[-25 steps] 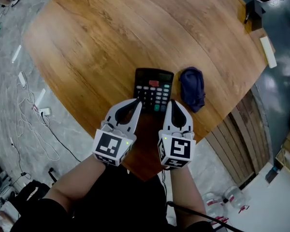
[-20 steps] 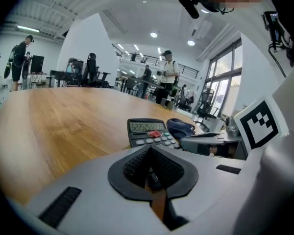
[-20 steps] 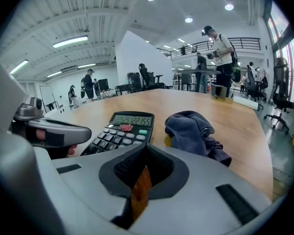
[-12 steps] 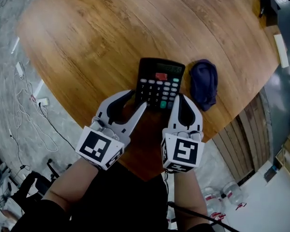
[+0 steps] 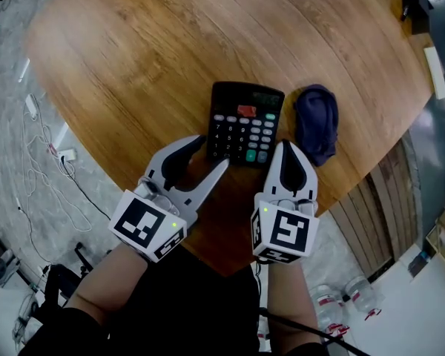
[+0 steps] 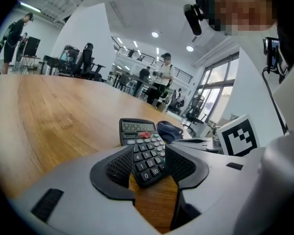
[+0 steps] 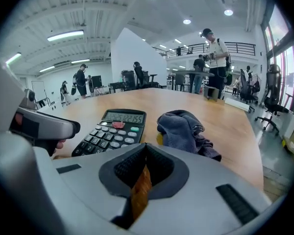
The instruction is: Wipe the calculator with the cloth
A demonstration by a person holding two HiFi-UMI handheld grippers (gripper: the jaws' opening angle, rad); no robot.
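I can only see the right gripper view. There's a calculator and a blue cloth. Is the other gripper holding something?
Observer: No. In the left gripper view, the left gripper has its fingers apart. They have just been opening, and the calculator's near corner sits between them, not gripped.
Operator: Is the calculator about to fall off?
Observer: It doesn't look like it. The head view shows it lying flat, set in from the table's near edge.
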